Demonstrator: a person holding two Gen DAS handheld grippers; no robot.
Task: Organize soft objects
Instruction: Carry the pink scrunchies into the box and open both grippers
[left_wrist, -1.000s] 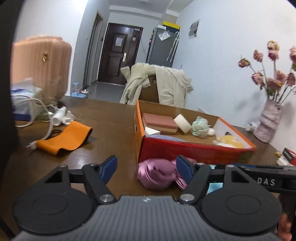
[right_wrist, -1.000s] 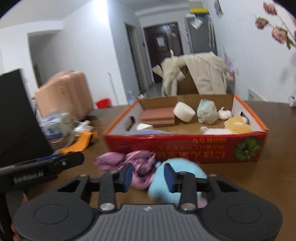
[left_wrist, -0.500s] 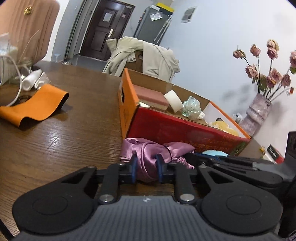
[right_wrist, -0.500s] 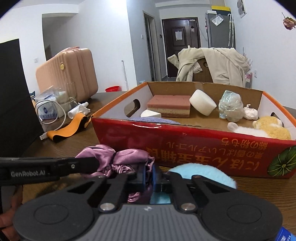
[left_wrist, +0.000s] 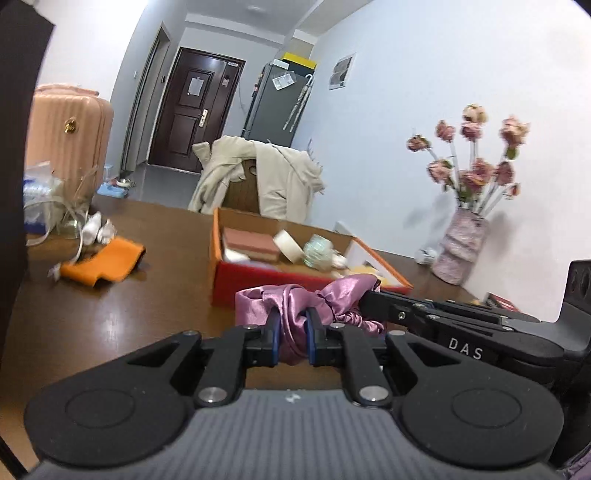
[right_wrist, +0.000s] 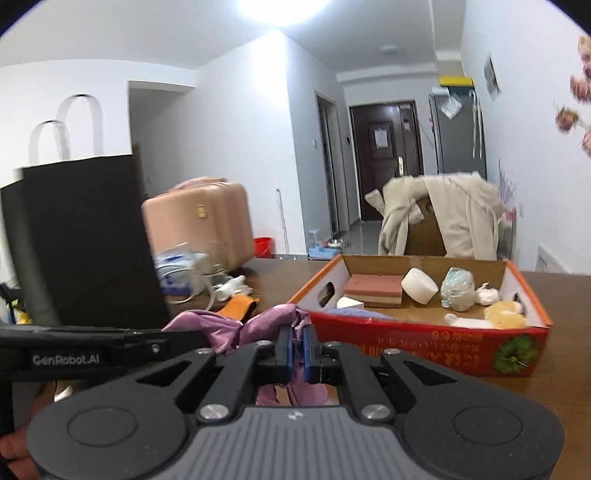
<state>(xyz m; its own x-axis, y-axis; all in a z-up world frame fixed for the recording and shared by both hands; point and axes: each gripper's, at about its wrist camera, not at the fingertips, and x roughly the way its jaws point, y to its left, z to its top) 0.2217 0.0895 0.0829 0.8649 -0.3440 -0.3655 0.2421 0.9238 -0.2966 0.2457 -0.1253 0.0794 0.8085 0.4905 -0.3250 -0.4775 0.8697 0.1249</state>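
Note:
Both grippers hold one purple satin cloth (left_wrist: 295, 299), lifted above the brown table in front of the red-and-orange cardboard box (left_wrist: 266, 277). My left gripper (left_wrist: 291, 334) is shut on its left part. My right gripper (right_wrist: 295, 349) is shut on its right part (right_wrist: 266, 323). The box (right_wrist: 406, 343) holds a pink sponge block (right_wrist: 373, 290), a white foam roll (right_wrist: 419, 284), a pale green bundle (right_wrist: 458, 291) and a yellow fluffy item (right_wrist: 504, 314). The blue fluffy ball is out of sight.
An orange cloth (left_wrist: 103, 264) lies on the table (left_wrist: 110, 314) to the left, beside cables and white items. A black paper bag (right_wrist: 85, 240) stands far left. A vase of flowers (left_wrist: 461, 243) stands at the right. A chair with a beige coat (left_wrist: 258, 177) is behind the box.
Both grippers shut on the purple cloth and lifted it off the table. The blue ball, seen beside the cloth earlier, has dropped out of view.

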